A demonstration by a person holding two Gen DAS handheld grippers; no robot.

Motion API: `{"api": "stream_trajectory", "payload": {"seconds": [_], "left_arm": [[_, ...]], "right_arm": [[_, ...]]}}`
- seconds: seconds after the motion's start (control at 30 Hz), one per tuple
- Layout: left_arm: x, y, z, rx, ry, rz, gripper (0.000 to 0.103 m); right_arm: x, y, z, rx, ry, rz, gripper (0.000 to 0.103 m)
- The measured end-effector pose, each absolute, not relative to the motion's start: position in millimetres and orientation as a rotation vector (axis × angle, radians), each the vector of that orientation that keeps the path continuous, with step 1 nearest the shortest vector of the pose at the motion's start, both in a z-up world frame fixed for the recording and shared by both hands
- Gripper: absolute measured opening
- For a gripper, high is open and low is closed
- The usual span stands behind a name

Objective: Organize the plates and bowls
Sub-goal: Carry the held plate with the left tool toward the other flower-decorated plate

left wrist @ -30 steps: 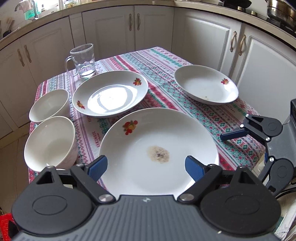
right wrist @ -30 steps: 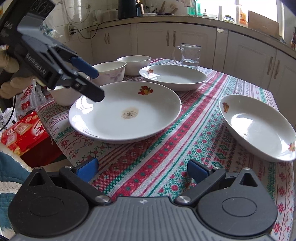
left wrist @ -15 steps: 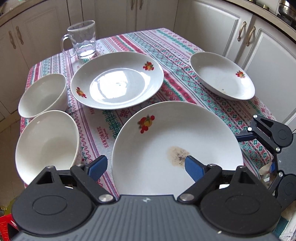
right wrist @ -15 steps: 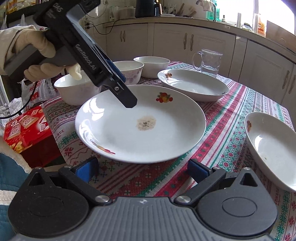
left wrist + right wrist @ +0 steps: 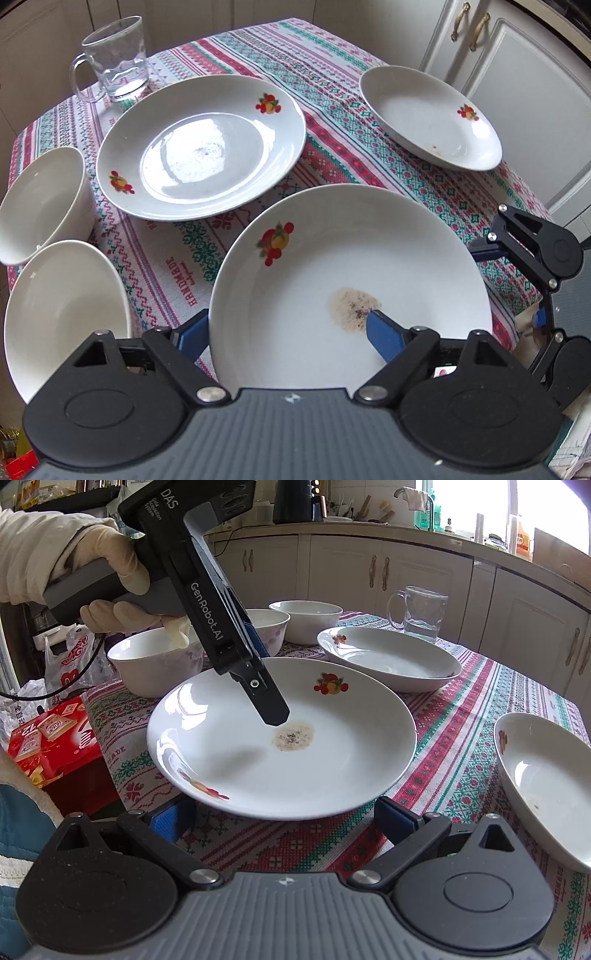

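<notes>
A large white plate (image 5: 369,258) with a brown stain and a fruit print lies at the near table edge; it also shows in the right wrist view (image 5: 295,746). My left gripper (image 5: 288,332) is open and straddles its near rim, one finger above the plate beside the stain, the other outside below the rim. My right gripper (image 5: 284,819) is open at the plate's other edge, apart from it. A second plate (image 5: 199,147) lies behind, a third (image 5: 428,114) at the right. Two white bowls (image 5: 40,199) (image 5: 62,310) stand at the left.
A glass mug (image 5: 118,59) with water stands at the far left corner of the patterned tablecloth (image 5: 332,85). A third bowl (image 5: 155,661) shows in the right wrist view. A red box (image 5: 51,738) and bags lie beside the table. Cabinets (image 5: 517,92) surround it.
My left gripper has moved forward and down over the stained plate; its fingers now straddle the rim. My right gripper has come closer to the plate's opposite edge.
</notes>
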State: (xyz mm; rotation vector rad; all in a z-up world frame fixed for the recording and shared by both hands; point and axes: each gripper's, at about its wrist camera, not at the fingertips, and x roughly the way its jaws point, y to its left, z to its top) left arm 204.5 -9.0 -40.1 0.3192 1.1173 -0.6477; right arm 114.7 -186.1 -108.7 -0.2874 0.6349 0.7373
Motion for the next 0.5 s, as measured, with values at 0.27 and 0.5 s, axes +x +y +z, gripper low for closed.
{"api": "stream_trajectory", "payload": {"seconds": [0.27, 0.5], "left_arm": [[210.9, -12.7, -44.5, 0.342, 1.154, -0.668, 0.088], [215.3, -12.7, -43.7, 0.327, 1.168, -0.675, 0.087]], "right_arm": [[115.3, -182.1, -110.4, -0.283, 0.618, 0.751, 0.103], [114.5, -182.0, -111.2, -0.275, 0.613, 0.741, 0.103]]}}
